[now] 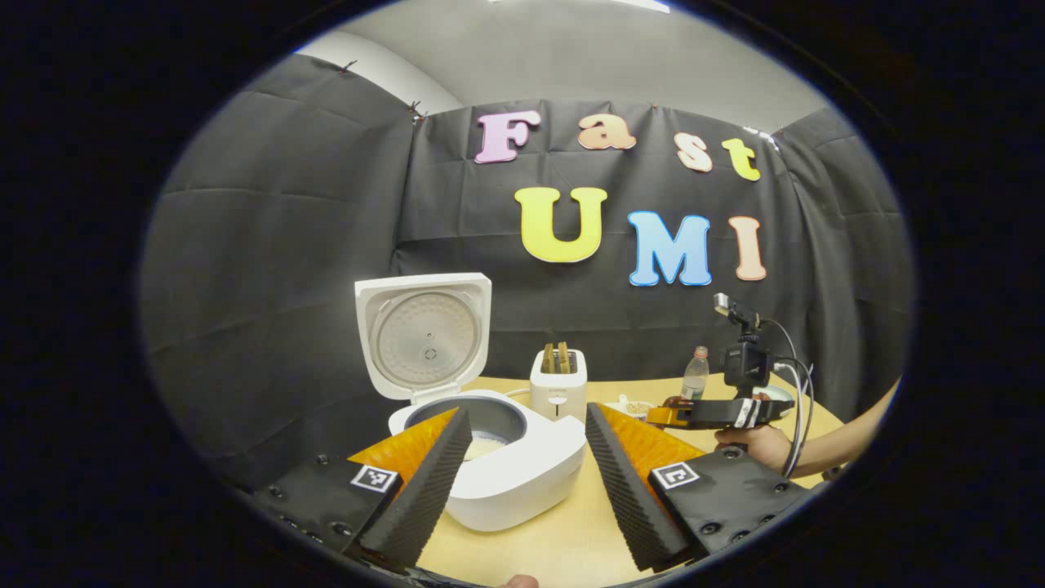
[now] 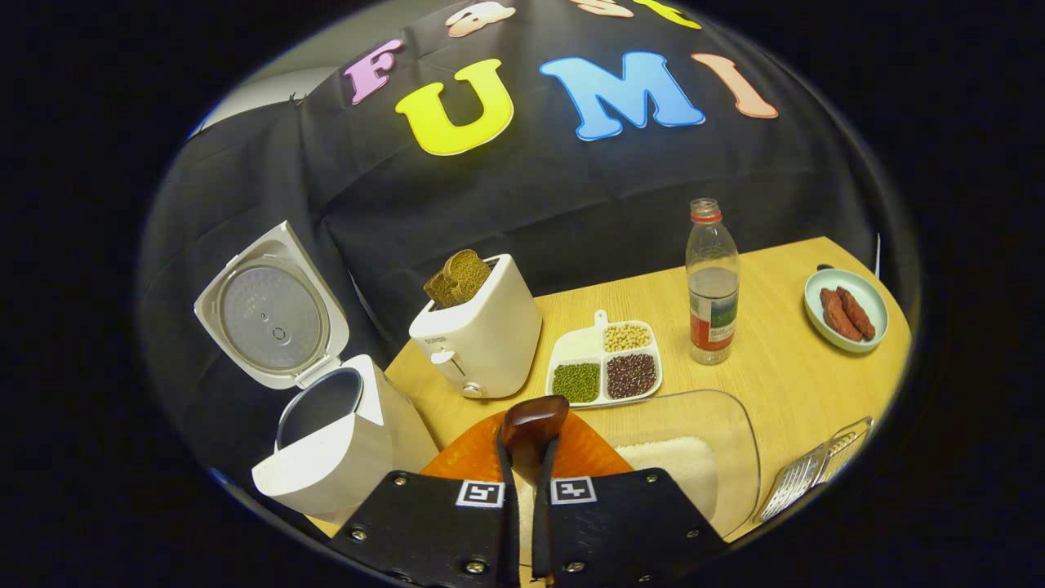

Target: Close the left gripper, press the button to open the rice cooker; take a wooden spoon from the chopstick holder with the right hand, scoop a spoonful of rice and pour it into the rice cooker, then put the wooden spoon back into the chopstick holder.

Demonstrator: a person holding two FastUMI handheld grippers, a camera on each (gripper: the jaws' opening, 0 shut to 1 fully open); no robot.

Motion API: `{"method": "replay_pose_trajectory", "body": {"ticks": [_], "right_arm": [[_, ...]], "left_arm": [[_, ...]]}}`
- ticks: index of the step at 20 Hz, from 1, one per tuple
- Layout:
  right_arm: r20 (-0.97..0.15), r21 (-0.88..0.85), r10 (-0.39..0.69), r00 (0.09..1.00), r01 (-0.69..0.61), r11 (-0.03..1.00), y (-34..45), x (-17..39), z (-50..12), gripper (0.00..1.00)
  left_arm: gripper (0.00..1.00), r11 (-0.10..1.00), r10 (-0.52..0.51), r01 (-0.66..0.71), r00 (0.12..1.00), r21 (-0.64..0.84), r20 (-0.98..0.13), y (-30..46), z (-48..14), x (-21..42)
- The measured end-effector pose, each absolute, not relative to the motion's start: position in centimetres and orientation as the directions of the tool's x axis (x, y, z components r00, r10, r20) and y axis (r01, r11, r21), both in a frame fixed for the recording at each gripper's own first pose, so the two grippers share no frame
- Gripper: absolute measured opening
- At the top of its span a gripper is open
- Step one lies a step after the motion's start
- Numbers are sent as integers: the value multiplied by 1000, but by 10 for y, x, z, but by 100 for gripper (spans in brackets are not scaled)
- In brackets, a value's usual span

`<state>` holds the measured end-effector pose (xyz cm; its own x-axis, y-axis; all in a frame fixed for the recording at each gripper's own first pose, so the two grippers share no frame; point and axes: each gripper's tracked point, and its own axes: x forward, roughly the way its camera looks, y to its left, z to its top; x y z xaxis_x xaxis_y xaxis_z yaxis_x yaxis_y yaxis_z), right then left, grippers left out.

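Left gripper view: left gripper [image 1: 518, 469] w/ fingers spread well apart, nothing between them, hovering just above the tabletop [image 1: 563, 539]. Rice cooker [image 1: 490, 465] sits at ~11 o'clock from the gap, partly behind the left finger; lid [image 1: 424, 335] swung fully up, inner pot [image 1: 478, 425] exposed, something pale at its bottom, prob. rice. White toaster [image 1: 558, 382] w/ two bread slices at 12 o'clock behind the cooker. Right gripper [image 1: 665, 416] at ~2 o'clock, level, held by a hand [image 1: 755, 445], camera block on top.

Right gripper view: right gripper [image 2: 522, 465] w/ fingers drawn close together, clamped on the wooden spoon [image 2: 532, 425]; its dark glossy bowl sticks out past the fingertips at 12 o'clock. Can't tell if the bowl carries any rice. Clear container [image 2: 694, 441] w/ white rice [image 2: 669, 465] lies just at 3 o'clock of the fingers, below the spoon. Cooker at 9 o'clock, lid up, near the tabletop edge. Toaster at 11 o'clock, bread up. Divided tray [image 2: 602, 359] w/ green, dark red and pale beans at 12–1 o'clock, beyond the spoon. Water bottle [image 2: 712, 282], upright, at 1 o'clock. Pale green plate [image 2: 846, 299] w/ two sausages at 2 o'clock, well apart from the bottle. Metal wire rack [image 2: 816, 469] at 3 o'clock by the tabletop's edge, beside the container.
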<state>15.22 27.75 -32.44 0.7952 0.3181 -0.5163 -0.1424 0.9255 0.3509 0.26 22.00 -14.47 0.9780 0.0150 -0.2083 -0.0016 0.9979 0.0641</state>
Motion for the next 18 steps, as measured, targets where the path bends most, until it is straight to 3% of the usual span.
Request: {"method": "replay_pose_trajectory", "body": {"ticks": [8, 12, 18], "right_arm": [[-414, 649, 320, 852, 30, 760, 210, 156, -288, 6], [-339, 727, 306, 890, 41, 686, 175, 155, -253, 6], [-211, 883, 304, 929, 48, 466, 146, 143, -204, 6]], "left_arm": [[97, 999, 12, -5, 985, 36, -175, 221, -132, 1], [96, 999, -20, 25, 986, 27, -166, 209, -131, 1], [96, 998, -53, 57, 987, 23, -149, 196, -126, -4]]}}
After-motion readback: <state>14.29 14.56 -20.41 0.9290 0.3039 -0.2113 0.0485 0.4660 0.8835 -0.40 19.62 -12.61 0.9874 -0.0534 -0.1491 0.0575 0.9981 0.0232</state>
